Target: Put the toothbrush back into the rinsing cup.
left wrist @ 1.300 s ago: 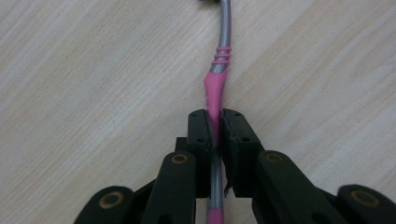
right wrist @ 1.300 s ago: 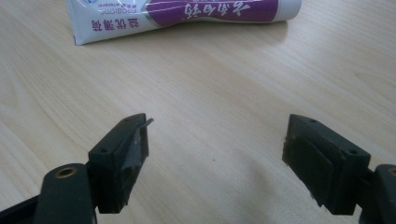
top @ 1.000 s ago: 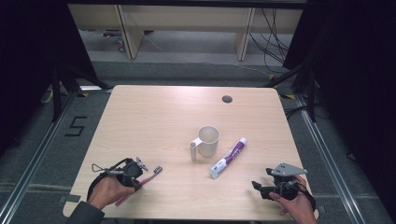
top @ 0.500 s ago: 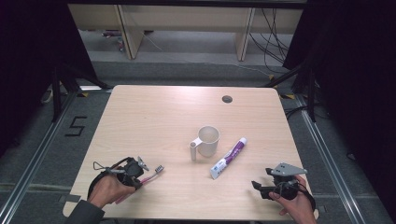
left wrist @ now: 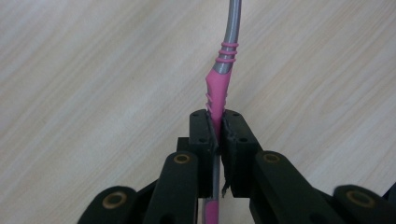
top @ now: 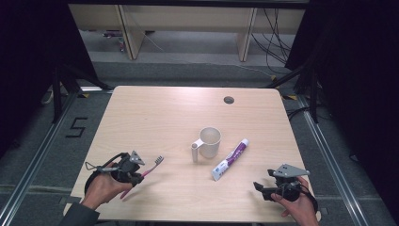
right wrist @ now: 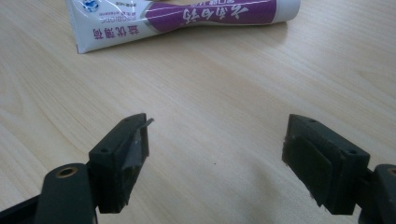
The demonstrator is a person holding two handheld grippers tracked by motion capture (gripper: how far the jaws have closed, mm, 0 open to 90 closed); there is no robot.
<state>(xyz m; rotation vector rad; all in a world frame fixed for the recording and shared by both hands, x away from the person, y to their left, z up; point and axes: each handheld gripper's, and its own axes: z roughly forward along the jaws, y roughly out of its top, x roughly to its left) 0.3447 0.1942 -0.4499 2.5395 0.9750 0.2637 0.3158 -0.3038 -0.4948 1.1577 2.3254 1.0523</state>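
A pink and grey toothbrush (top: 151, 167) (left wrist: 220, 79) is clamped by its handle in my left gripper (top: 134, 170) (left wrist: 217, 122) at the table's front left, its bristle end pointing right toward the mug. The white mug (top: 207, 142) stands upright mid-table, handle to the front left. A white and purple toothpaste tube (top: 230, 159) (right wrist: 187, 17) lies just right of the mug. My right gripper (top: 259, 188) (right wrist: 217, 149) rests open near the front right edge, jaws wide apart over bare wood, the tube a short way ahead of them.
The wooden table (top: 155, 117) has a round cable hole (top: 229, 100) at the back right. Dark floor and metal rails surround the table, with shelving legs and cables beyond its far edge.
The left gripper and toothbrush have shifted only slightly. The right gripper has stayed put.
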